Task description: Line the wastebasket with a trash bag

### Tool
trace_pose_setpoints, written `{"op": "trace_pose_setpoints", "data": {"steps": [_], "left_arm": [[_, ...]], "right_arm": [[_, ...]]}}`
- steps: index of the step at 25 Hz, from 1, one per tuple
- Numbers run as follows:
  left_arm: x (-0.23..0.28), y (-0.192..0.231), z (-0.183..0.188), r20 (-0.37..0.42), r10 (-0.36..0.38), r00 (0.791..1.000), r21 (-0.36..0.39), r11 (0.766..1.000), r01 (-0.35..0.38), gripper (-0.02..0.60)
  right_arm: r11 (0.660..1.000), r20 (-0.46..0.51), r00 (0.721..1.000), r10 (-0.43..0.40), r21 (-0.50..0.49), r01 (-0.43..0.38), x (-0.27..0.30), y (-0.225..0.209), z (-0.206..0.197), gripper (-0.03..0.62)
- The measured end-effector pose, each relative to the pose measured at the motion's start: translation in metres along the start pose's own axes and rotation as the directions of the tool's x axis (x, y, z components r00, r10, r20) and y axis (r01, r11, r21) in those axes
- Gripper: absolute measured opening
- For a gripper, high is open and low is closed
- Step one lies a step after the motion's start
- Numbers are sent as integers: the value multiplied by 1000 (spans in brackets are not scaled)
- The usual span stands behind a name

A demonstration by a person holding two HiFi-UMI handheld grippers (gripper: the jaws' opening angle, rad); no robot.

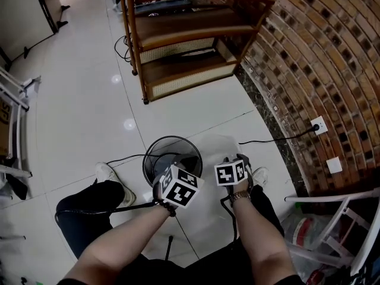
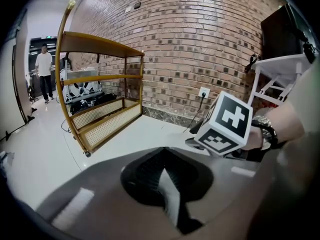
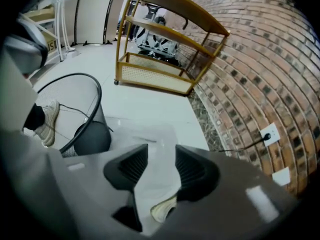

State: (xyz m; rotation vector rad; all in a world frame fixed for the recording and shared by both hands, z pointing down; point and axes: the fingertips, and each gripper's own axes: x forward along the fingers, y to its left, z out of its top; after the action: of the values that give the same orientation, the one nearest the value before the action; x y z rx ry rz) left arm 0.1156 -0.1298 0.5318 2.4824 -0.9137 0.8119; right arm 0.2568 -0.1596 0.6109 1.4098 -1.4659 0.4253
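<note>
Trash bag point(image 3: 150, 134): translucent film, spread on floor point(image 1: 83, 117) just right of wastebasket point(image 1: 149, 159). Film lying between parted jaws of right gripper point(image 3: 161, 154), pads not pressing. Left gripper point(image 2: 162, 159): jaws clenched on thin pale strip, apparently bag edge. Both forearms extended forward, grippers tilted downward, side by side at wastebasket's near rim.

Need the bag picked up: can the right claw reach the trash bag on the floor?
Probably yes: the right claw is open and points down at the trash bag beside the wastebasket, with nothing in between.
</note>
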Motion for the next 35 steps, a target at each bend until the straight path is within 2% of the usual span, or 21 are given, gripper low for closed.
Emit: {"op": "trace_pose_setpoints", "data": {"steps": [5,8,21,35], "left_arm": [[1,0,-2,-3,0,1000,-2,1000,0,5],[0,-2,-1,1,0,1000,-1,1000,0,5],[-25,-15,7,32,13,999,22,1000,-13,5],[-58,-22,14,58,10,998,3,1000,-11,5]], "right_arm": [[999,-9,999,-36,-2,36,-2,-9,-1,45],[998,8,998,-56,15,55,-10,-18,3,6],[997,92,993,-68,42,64,-77,-47,26,3],[997,216,973,-77,13,76,-178,-77,87,3]]}}
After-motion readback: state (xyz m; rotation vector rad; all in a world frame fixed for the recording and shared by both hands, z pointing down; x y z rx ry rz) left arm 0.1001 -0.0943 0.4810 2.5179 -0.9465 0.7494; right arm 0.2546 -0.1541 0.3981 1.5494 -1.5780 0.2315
